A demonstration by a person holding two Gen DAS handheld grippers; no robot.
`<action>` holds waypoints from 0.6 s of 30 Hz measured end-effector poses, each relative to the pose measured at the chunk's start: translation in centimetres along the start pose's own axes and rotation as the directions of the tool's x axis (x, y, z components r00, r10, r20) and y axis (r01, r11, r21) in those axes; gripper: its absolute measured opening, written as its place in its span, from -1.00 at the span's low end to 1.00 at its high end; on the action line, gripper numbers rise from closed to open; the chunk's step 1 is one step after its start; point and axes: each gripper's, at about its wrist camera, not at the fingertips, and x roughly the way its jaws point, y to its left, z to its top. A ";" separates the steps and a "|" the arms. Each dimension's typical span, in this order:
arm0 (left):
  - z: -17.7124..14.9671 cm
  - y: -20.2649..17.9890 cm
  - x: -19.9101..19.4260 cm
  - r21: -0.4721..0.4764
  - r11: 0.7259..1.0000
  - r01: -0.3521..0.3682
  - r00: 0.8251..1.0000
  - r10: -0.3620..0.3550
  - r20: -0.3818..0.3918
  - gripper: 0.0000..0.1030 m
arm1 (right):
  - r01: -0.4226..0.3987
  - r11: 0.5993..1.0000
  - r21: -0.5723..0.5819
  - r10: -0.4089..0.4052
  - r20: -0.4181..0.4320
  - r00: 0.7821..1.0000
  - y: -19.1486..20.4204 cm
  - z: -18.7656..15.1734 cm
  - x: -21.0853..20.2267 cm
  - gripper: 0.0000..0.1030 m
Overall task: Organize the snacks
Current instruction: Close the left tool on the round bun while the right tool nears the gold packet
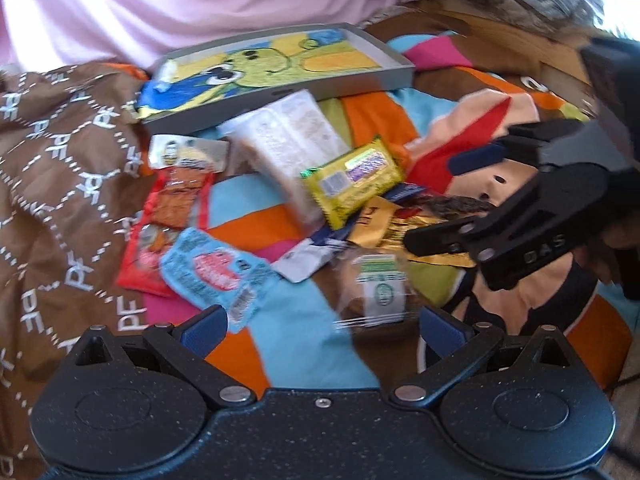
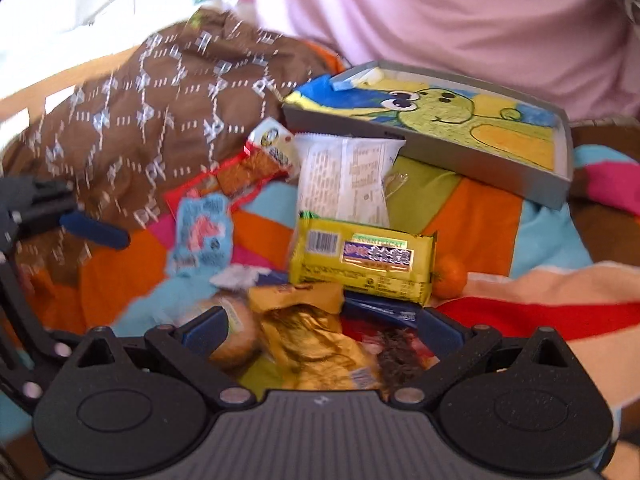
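Between the wide-spread right tongs [image 2: 320, 330] lies a gold packet [image 2: 316, 344]; the left tongs [image 1: 320, 326], equally wide, hold nothing.

We see a colourful patchwork blanket [image 2: 472, 220] carrying scattered snack packets [image 2: 360, 258], a grey tray [image 2: 480, 168] and a brown quilt [image 2: 160, 112].

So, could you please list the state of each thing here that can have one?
Left gripper: open, empty.
Right gripper: open, around the gold packet, not closed on it.
Grey tray: no snacks visible inside, tilted.
Yellow packet: sealed, resting on other packets.
White packet: sealed, lying flat.
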 end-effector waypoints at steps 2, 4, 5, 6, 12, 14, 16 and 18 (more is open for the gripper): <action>0.1 -0.6 0.5 0.029 0.999 0.015 1.000 -0.015 -0.004 0.94 | 0.024 0.998 -0.065 -0.024 0.003 1.000 0.1 -0.2 0.2 0.97; 0.3 -1.2 1.0 0.054 0.998 0.026 1.000 -0.025 -0.015 0.92 | 0.029 0.993 -0.119 -0.029 -0.002 1.000 0.2 -0.3 0.4 0.95; 0.3 -1.4 1.3 0.060 0.998 0.030 0.999 -0.029 -0.020 0.91 | 0.027 0.990 -0.137 -0.028 -0.007 1.000 0.2 -0.4 0.5 0.92; 0.4 -1.5 1.5 0.063 0.997 0.034 0.999 -0.033 -0.025 0.90 | 0.023 0.988 -0.152 -0.025 -0.014 1.000 0.2 -0.5 0.6 0.89; 1.0 -1.2 2.9 0.059 0.997 0.039 0.998 -0.036 -0.058 0.84 | -0.001 0.976 -0.217 -0.007 -0.038 0.999 0.3 -1.2 1.1 0.75; 1.1 -1.1 3.1 0.053 0.998 0.040 0.998 -0.037 -0.060 0.83 | -0.012 0.972 -0.234 0.002 -0.040 0.999 0.5 -1.4 1.2 0.69; 1.4 -1.0 3.3 0.048 0.998 0.050 0.997 -0.047 -0.061 0.82 | -0.022 0.968 -0.250 0.012 -0.043 0.999 0.7 -1.5 1.5 0.63; 1.6 -1.0 3.5 0.047 0.997 0.068 0.996 -0.066 -0.062 0.71 | -0.034 0.967 -0.251 0.023 -0.048 0.999 0.7 -1.6 1.8 0.57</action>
